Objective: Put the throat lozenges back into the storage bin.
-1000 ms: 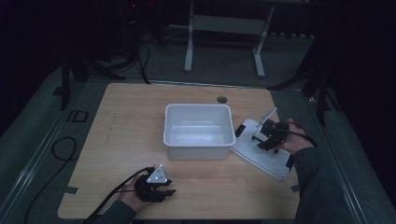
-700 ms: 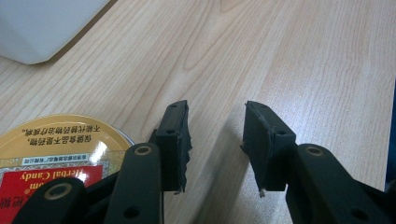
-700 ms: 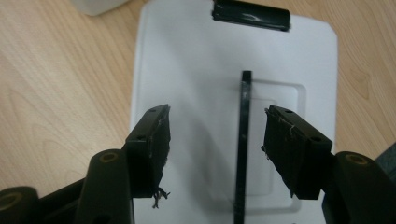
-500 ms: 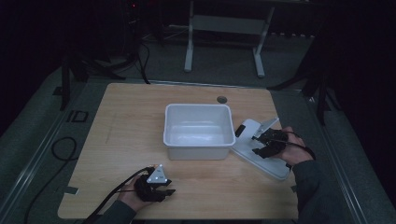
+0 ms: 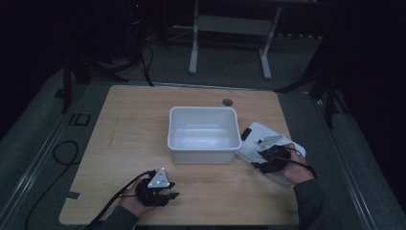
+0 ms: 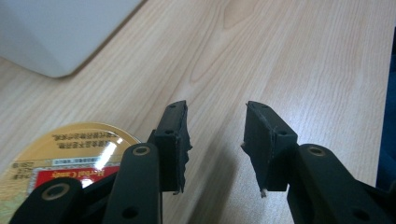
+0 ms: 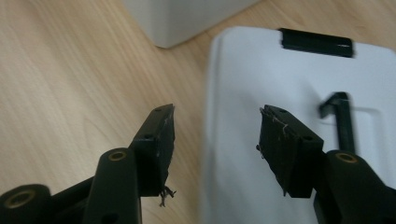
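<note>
Wooden table (image 5: 124,143), dim room. White bin (image 5: 203,134) sits open near table centre, slightly toward the far edge; small dark round inset (image 5: 227,102) in the tabletop just beyond its far rim. White lid (image 5: 268,143) lies flat and skewed at the bin's right side, its near-left edge close against the bin wall, its outer corner reaching almost to the table's right edge; black latch (image 7: 316,42) on the lid's far end. Right gripper (image 5: 269,160) is over the lid's near part, held by the right hand (image 5: 292,167). In the right gripper view its jaws stand apart and straddle the lid's left edge: one jaw over bare wood, the other over the white surface, neither pad pressing on it. Jaws have just been closing, lid edge between them, not yet clamped. Left gripper (image 5: 165,194) rests low near the table's front edge, well apart from the bin; jaws apart, bare wood between them. A round yellow-lidded tin (image 6: 70,154) lies just beside its left jaw. Open wood: the whole left half of the table and the strip in front of the bin
</note>
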{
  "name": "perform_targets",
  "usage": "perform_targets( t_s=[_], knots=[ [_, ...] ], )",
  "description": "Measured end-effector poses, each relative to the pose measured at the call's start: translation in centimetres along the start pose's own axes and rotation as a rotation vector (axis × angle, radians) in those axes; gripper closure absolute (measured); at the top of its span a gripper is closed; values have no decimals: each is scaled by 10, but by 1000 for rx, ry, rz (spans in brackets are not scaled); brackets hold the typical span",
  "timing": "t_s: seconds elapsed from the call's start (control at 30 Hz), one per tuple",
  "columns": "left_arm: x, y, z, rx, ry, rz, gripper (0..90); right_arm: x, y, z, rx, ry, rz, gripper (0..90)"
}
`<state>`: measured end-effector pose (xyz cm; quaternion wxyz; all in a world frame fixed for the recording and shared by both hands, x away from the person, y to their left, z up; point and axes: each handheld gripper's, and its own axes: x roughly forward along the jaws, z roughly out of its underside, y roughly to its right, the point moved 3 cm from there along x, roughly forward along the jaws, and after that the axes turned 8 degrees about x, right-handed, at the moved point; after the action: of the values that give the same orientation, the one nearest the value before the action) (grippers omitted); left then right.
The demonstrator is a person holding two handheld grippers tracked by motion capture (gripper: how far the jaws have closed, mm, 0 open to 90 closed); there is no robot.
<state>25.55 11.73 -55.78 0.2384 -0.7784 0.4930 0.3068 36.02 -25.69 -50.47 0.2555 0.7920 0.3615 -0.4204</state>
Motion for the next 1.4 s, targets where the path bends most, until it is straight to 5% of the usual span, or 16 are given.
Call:
perform_targets(
  t_s=[0.53, 0.77, 0.93, 1.4],
  knots=[
    [-21, -19, -11, 4, 22, -62, 571, 22, -28, 17, 100, 149, -13, 691],
    [-31, -29, -15, 7, 18, -91, 545, 38, -37, 25, 165, 184, -36, 687],
    [-38, -37, -17, 21, -29, -105, 511, 52, -45, 31, 184, 194, -45, 636],
    [-53, -53, -21, 35, -95, -122, 442, 58, -44, 38, 264, 289, -43, 460]
  ],
)
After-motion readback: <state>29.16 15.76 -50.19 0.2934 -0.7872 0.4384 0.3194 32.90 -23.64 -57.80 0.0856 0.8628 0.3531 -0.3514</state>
